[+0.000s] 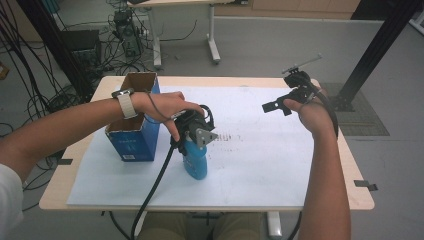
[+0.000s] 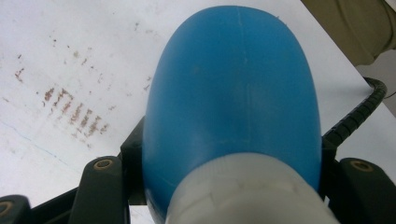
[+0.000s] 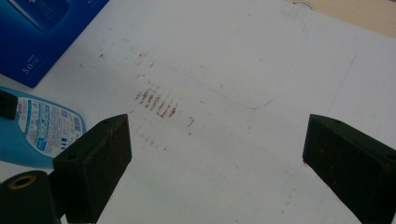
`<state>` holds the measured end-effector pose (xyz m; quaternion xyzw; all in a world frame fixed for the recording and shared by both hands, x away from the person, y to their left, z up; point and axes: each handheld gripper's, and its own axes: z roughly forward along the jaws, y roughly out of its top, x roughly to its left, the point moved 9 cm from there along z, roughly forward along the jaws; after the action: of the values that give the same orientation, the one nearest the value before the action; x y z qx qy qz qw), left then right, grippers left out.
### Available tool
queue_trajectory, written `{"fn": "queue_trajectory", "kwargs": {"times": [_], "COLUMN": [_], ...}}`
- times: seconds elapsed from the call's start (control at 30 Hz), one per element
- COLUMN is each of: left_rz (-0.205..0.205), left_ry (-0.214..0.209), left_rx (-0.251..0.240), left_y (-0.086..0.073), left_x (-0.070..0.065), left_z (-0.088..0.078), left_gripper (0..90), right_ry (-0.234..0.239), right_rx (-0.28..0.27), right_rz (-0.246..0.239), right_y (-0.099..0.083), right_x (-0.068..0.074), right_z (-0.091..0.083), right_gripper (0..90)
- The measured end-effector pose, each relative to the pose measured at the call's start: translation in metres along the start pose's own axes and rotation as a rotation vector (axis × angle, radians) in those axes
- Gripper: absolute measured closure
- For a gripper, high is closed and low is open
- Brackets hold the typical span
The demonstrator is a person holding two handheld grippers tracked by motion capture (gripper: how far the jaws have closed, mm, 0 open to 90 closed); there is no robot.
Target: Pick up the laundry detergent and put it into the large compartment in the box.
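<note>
At the left of the table stood an open-topped blue cardboard box (image 1: 135, 132), upright on the white paper sheet (image 1: 260, 170) that covered most of the wooden tabletop (image 1: 357, 192). The person's left forearm reached across above it.

Just beside the box, to its right, stood the blue plastic bottle (image 1: 195, 160). The left gripper (image 1: 192, 131) came down on it from above, jaws clamped on either side of its upper part near the pale collar (image 2: 243, 191). The bottle's smooth, rounded shoulder (image 2: 233, 93) looked slick, so I judged it likely to slip or twist if squeezed lightly. It seemed a thin-walled plastic, probably giving a little under pressure, and not fragile; how full or heavy it was I could not tell. The narrower part under the collar struck me as the surest place to hold, since the body widened below it.

Further right, a patch of brownish streaks (image 1: 227, 136) marked the paper, harmless to any move.

At the far right the right gripper (image 1: 280, 105) hung raised above the paper, its 2 jaws spread wide with nothing between them, well apart from the bottle. The box, standing so close, was the 1 thing I thought might be knocked.
</note>
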<state>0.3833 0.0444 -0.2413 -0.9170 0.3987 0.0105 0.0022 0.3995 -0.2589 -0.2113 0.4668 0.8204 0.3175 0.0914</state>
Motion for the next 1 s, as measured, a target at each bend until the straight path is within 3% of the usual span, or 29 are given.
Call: {"fn": "queue_trajectory", "kwargs": {"times": [0.37, 0.53, 0.57, 0.67, 0.7, 0.77, 0.8, 0.83, 0.87, 1.0], "left_rz": [-0.029, -0.117, -0.117, -0.202, -0.202, -0.269, -0.269, -0.309, -0.309, -0.428], "left_ry": [0.013, -0.01, -0.01, -0.026, -0.026, -0.017, -0.017, -0.02, -0.02, -0.007], "left_rx": [-0.018, 0.004, 0.004, 0.003, 0.003, -0.007, -0.007, -0.003, -0.003, -0.025], "left_y": [0.003, 0.009, 0.009, 0.009, 0.009, 0.008, 0.008, 0.007, 0.007, 0.006], "left_x": [-0.005, -0.005, -0.005, -0.005, -0.005, -0.007, -0.007, -0.007, -0.007, -0.01], "left_z": [-0.012, -0.024, -0.024, -0.033, -0.033, -0.04, -0.04, -0.046, -0.046, -0.061], "left_gripper": [38.3, 38.2, 38.2, 38.1, 37.8, 37.5, 37.4, 37.5, 37.4, 37.4], "right_ry": [-0.006, -0.01, -0.01, -0.011, -0.011, -0.01, -0.01, -0.007, -0.007, -0.005], "right_rx": [-0.01, -0.017, -0.017, -0.021, -0.021, -0.021, -0.021, -0.022, -0.022, -0.024], "right_rz": [0.0, -0.001, -0.001, -0.005, -0.005, -0.008, -0.008, -0.014, -0.014, -0.021], "right_y": [-0.003, -0.006, -0.006, -0.007, -0.007, -0.007, -0.007, -0.006, -0.006, -0.004], "right_x": [0.0, 0.002, 0.002, 0.004, 0.004, 0.005, 0.005, 0.006, 0.006, 0.008], "right_z": [-0.006, -0.012, -0.012, -0.016, -0.016, -0.017, -0.017, -0.017, -0.017, -0.017], "right_gripper": [7.9, 7.9, 7.9, 7.9, 7.9, 7.9, 7.9, 7.9, 7.9, 8.0]}}
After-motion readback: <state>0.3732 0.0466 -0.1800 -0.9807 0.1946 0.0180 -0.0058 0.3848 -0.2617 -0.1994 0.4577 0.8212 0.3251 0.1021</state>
